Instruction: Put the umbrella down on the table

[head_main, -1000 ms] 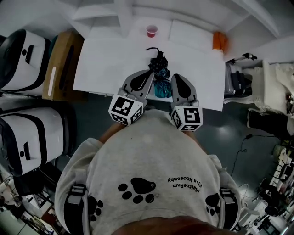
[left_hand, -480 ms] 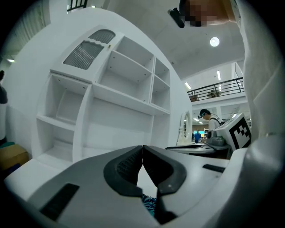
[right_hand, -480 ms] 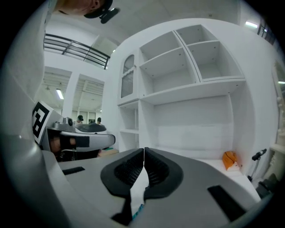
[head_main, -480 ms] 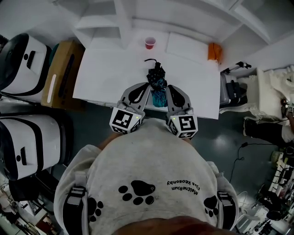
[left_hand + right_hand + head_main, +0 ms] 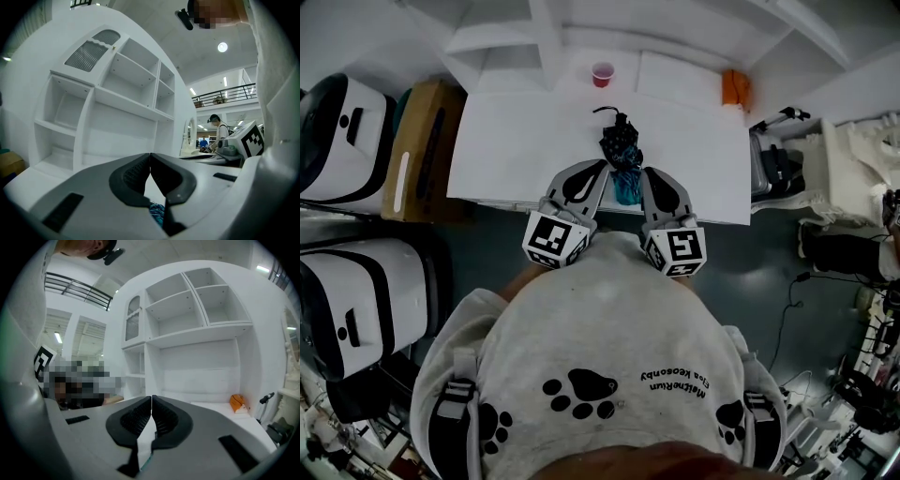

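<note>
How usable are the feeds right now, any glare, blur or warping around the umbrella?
Head view: sharp, fisheye-bent, dark at the corners; the white table is bright yet the dark umbrella stands out. Left gripper view: heavy barrel distortion, shelves bowed, one ceiling lamp glaring slightly. Right gripper view: same warping, even light, no motion blur.

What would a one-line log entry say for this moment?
umbrella: folded, lying on table | left gripper: shut, empty | right gripper: shut, empty | position: grippers flank umbrella

Red cup (image 5: 602, 73) and orange packet (image 5: 731, 86) by white shelves (image 5: 123, 96)
</note>
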A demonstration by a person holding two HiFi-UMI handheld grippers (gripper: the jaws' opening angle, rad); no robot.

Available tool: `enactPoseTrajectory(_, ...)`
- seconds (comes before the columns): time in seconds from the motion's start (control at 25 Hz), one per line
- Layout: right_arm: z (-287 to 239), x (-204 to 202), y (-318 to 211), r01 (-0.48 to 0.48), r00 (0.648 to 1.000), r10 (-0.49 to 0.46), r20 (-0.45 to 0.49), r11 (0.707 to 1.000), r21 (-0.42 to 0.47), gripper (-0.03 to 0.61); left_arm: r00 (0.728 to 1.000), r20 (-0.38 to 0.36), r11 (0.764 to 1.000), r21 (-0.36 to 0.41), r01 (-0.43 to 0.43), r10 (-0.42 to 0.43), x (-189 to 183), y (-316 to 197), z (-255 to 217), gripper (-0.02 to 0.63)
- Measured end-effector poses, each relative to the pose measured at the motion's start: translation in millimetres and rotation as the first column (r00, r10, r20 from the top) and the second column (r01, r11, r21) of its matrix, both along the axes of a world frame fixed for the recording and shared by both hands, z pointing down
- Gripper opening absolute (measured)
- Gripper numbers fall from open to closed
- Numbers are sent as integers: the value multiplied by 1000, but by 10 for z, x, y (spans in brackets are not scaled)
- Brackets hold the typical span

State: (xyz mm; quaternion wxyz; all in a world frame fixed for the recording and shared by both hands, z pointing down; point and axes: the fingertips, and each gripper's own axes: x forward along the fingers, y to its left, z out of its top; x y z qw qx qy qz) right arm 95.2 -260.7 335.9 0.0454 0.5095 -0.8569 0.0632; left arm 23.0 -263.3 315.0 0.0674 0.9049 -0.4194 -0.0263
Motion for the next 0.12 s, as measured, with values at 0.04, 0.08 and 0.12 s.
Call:
enactPoseTrajectory(0.04,12,-23,2,-9,1000,9,11,1000,9,34,1000,9,1000,-3,-12,12,-16,2,26,18)
enactPoseTrajectory(0.08,29,-48,6,-17,1000,17,19,1000,16,34,1000,20,1000,-9,-23,24,-35,5,55,18)
enactPoseTrajectory(0.12,49,-73,11,-25,999,24,27,999,23,34,999,32,999,-16,-35,36,-55,9,86,18)
